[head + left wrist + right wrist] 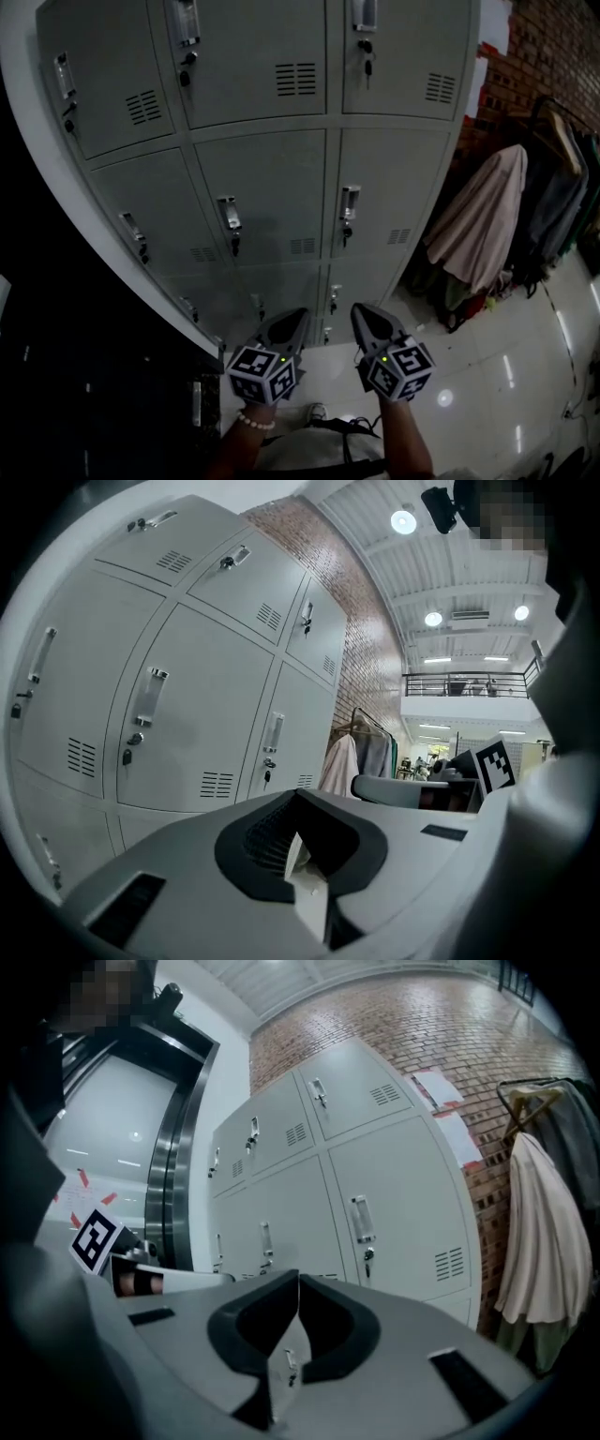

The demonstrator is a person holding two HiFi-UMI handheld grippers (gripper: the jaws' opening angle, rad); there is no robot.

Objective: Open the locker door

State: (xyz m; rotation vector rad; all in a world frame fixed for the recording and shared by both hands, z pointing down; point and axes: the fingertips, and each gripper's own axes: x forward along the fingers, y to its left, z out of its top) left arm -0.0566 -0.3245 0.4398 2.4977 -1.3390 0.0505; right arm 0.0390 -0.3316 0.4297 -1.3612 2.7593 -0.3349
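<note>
A bank of grey lockers [262, 187] stands in front of me, every door closed, each with a chrome handle [230, 214] and a key hanging under it. My left gripper [300, 315] and right gripper [358, 309] are held low side by side, short of the bottom row of doors and touching nothing. In the left gripper view the left gripper [294, 792] has its jaws together and empty, aimed at the middle doors [187, 714]. The right gripper [298, 1276] shows its tips meeting with nothing between them, facing a handle [361, 1221].
A clothes rack with hanging coats [487, 220] stands right of the lockers against a brick wall [553, 47]. Glossy pale floor [506, 375] spreads to the right. A dark wall runs along the left. My shoe [317, 411] shows below the grippers.
</note>
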